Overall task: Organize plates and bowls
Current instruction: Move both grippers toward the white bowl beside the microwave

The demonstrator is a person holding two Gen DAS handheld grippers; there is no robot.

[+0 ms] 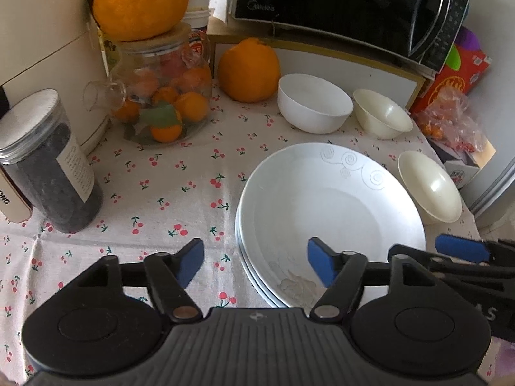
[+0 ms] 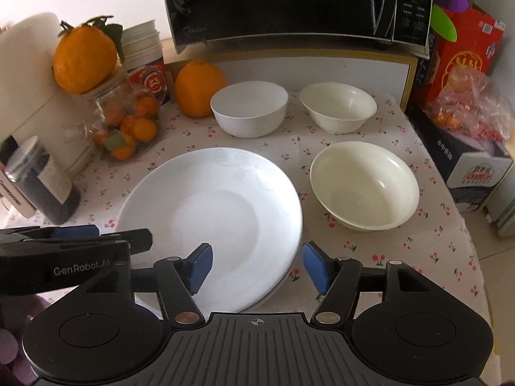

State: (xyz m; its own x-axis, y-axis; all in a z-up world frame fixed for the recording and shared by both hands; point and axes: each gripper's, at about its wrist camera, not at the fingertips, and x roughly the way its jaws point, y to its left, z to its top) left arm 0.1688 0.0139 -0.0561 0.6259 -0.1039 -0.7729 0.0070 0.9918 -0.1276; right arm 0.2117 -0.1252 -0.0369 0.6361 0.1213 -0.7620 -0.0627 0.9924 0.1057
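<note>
A stack of white plates (image 1: 331, 209) (image 2: 219, 215) lies on the cherry-print tablecloth (image 1: 180, 193). Behind it stand a white bowl (image 1: 313, 103) (image 2: 249, 107) and a cream bowl (image 1: 381, 114) (image 2: 338, 106). A second cream bowl (image 1: 429, 186) (image 2: 363, 185) sits to the right of the plates. My left gripper (image 1: 256, 262) is open, its blue pads standing either side of the stack's near left rim without pressing on it. My right gripper (image 2: 257, 263) is open too, straddling the near right rim. Each gripper shows at the edge of the other's view.
A glass jar of small oranges (image 1: 161, 96) carries a big orange (image 1: 140, 0) on its lid, and another orange (image 1: 248, 69) rests beside it. A dark canister (image 1: 48, 160) stands left. A microwave (image 2: 289, 3) sits behind, with a red box (image 2: 460, 54) and a plastic bag (image 2: 473, 106) right.
</note>
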